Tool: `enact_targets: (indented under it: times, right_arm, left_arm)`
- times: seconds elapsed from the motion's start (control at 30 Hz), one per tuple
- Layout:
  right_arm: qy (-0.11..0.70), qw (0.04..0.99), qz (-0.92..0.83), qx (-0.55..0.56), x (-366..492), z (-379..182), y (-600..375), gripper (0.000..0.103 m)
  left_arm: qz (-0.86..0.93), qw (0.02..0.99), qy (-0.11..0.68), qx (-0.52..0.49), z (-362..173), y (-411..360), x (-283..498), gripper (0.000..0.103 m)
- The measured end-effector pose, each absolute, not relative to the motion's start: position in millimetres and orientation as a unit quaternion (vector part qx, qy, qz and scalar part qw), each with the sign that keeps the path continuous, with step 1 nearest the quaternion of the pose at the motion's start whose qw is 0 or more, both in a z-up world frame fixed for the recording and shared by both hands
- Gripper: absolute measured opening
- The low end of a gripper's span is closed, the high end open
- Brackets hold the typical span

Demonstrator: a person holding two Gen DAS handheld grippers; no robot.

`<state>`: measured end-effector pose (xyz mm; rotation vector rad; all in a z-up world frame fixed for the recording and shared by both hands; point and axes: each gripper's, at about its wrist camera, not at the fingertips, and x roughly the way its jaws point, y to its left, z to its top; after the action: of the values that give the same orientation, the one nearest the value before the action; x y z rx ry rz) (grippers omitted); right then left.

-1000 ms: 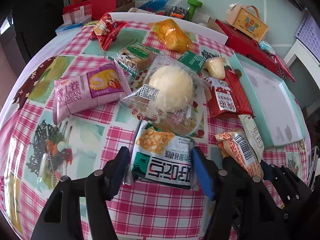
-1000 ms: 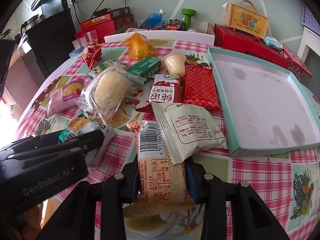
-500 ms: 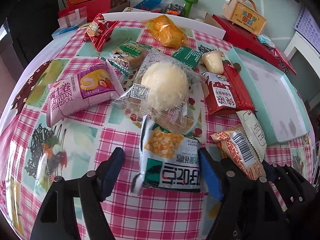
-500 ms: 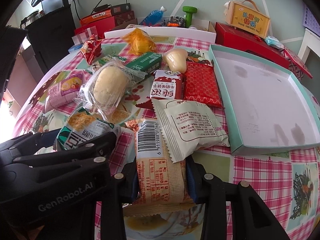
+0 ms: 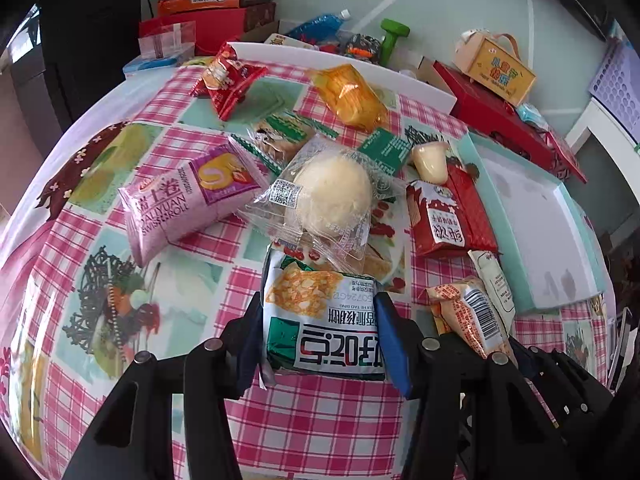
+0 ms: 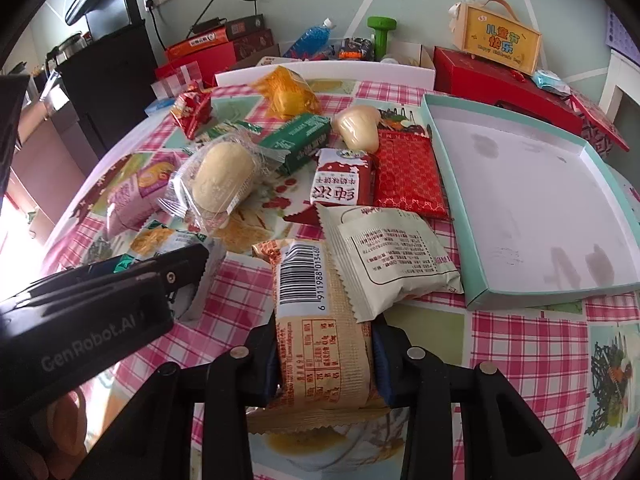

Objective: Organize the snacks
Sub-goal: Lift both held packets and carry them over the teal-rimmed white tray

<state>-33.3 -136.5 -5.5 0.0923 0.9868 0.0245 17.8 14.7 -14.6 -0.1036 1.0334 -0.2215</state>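
Observation:
My left gripper (image 5: 320, 332) is shut on a green-and-white biscuit packet (image 5: 324, 320) near the table's front edge; it also shows in the right wrist view (image 6: 160, 242). My right gripper (image 6: 324, 354) is shut on an orange barcode packet (image 6: 320, 320), which also shows in the left wrist view (image 5: 468, 316). A cream packet (image 6: 384, 256) overlaps the orange packet's far end. An empty teal-rimmed tray (image 6: 476, 296) lies to the right. A wrapped bun (image 5: 332, 192), a pink swiss roll pack (image 5: 184, 200) and red packets (image 5: 448, 212) lie further back.
The checked tablecloth (image 5: 192, 276) holds more snacks at the back: a red bag (image 5: 228, 80), an orange bag (image 5: 352, 96), a green box (image 6: 300, 140), a pudding cup (image 6: 360, 126). Red boxes (image 6: 504, 80), a bottle and a green dumbbell (image 6: 380, 32) stand behind the table.
My left gripper's jaws have closed from wide apart onto the green-and-white packet. My right gripper has stayed shut on the orange packet.

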Motion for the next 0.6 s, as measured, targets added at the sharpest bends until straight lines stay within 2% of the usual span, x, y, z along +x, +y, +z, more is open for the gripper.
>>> enact_targets:
  times: [0.33, 0.6]
  right_arm:
    - [0.418, 0.904, 0.042, 0.077, -48, 33, -137, 0.039]
    - [0.392, 0.915, 0.006, 0.096, -43, 48, -165, 0.039]
  left_arm:
    - [-0.095, 0.889, 0.444, -0.061, 19, 27, 4, 0.055]
    - [-0.093, 0.892, 0.440, -0.045, 23, 10, 10, 0.055]
